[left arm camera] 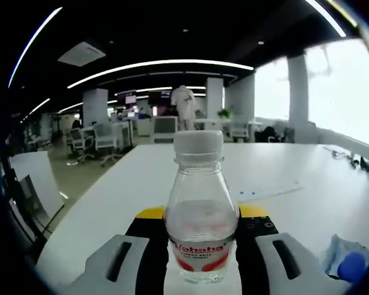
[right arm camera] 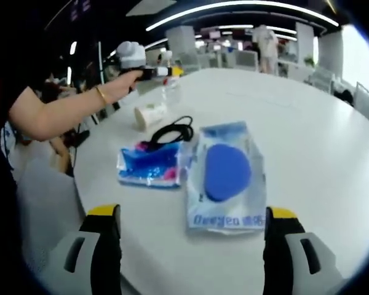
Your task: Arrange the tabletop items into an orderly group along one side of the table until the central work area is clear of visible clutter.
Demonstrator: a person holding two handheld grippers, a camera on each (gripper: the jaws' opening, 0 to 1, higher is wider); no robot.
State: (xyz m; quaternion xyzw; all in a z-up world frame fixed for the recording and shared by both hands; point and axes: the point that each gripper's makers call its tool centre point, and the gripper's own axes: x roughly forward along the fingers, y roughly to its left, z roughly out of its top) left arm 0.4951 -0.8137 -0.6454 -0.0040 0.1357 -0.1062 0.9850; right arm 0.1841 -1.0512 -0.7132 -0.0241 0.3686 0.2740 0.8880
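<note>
Item: clear water bottle [left arm camera: 201, 215], white cap, red label, standing upright with its long axis vertical on the white table [left arm camera: 307, 203]. It sits dead centre between the jaws of the left gripper [left arm camera: 200, 261]; the jaws flank its base closely, though contact cannot be confirmed, so whether they are clamped cannot be told. Item: right gripper [right arm camera: 190, 246], jaws spread wide, nothing between them. Directly ahead of it lies a flat clear packet holding a blue pad [right arm camera: 226, 175], long axis running straight away from the jaws. Just left of the packet: a blue-and-pink pouch [right arm camera: 150, 166]. Beyond them: black cable [right arm camera: 172, 130], white cup on its side [right arm camera: 150, 115]. Judgement: the right gripper is the nearer to the packet.
</note>
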